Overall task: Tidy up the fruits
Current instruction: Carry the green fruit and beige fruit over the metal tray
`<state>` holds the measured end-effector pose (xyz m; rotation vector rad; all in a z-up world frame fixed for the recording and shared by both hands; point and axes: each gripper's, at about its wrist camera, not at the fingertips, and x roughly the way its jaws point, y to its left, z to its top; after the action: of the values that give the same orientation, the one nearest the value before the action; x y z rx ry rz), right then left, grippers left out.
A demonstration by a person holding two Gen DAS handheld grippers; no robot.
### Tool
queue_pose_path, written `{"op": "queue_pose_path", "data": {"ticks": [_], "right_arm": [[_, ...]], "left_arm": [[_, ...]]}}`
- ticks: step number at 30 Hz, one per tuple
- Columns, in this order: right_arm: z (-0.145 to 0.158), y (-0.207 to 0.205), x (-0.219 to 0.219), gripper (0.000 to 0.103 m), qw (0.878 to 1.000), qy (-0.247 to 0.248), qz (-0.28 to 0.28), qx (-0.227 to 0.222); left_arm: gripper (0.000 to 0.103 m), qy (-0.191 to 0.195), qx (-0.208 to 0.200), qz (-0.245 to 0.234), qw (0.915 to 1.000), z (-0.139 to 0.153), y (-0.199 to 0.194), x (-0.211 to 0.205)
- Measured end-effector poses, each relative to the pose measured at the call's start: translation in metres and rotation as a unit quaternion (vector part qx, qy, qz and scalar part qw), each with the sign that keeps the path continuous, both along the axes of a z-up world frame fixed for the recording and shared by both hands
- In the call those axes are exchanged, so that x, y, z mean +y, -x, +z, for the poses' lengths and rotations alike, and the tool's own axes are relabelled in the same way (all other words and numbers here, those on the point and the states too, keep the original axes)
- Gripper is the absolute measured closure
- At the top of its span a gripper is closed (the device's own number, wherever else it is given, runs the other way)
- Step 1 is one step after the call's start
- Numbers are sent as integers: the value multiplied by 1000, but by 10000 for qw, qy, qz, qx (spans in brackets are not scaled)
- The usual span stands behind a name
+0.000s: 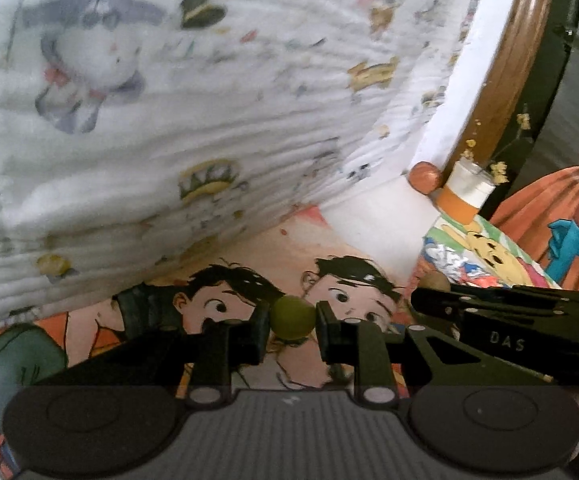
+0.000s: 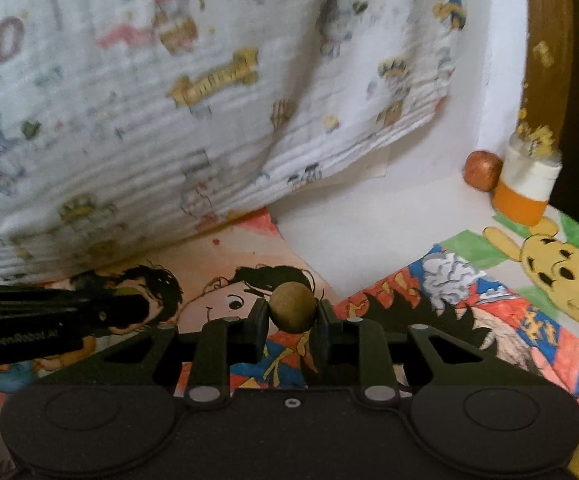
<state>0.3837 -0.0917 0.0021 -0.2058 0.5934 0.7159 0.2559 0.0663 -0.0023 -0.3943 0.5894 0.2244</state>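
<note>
A: What is each hand-held gripper doing?

B: The left hand-held gripper (image 1: 292, 317) pinches a small green round fruit (image 1: 292, 317) between its pads. The right hand-held gripper (image 2: 292, 307) pinches a brownish round fruit (image 2: 292, 307) the same way. Both fruits sit at the fingertips, above the cartoon drawings (image 1: 225, 304) that cover the worktop.

A: What else is around?

B: A white quilted cloth (image 1: 169, 120) printed with small cartoon figures hangs across the upper left of both views, its lower edge reaching down close to the drawings. In the far corner a reddish-brown round fruit (image 2: 483, 170) lies against the white wall, touching an orange-and-white cup (image 2: 523, 188) that holds yellow dried flowers. A brown wooden frame (image 1: 505, 60) rises behind the cup. A yellow bear drawing (image 2: 557, 276) lies just in front of it.

A: Anything close to the grippers?

B: They are side by side: the right one's black body fills the right of the left view, and the left one's body comes in from the left of the right view.
</note>
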Motion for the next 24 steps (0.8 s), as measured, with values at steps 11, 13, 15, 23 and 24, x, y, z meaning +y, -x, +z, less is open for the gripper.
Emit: {"op": "queue_pose_path", "data": {"ticks": [11, 13, 15, 23, 24], "right_arm": [[32, 56, -54, 75, 9978, -549, -201, -303], [38, 67, -66, 75, 9972, -608, -266, -354], [43, 79, -78, 75, 9966, -640, -332, -406], [54, 123, -121, 75, 9936, -676, -681, -603], [54, 128, -127, 75, 9930, -714, -720, -598]], "left_arm": [[76, -101, -302, -154, 9994, 32, 31, -29], [76, -135, -345, -212, 9991, 38, 38, -36], [76, -156, -395, -262, 9988, 43, 44, -44], [76, 31, -452, -537, 9975, 45, 71, -79], [76, 68, -448, -584, 9973, 44, 74, -83]]}}
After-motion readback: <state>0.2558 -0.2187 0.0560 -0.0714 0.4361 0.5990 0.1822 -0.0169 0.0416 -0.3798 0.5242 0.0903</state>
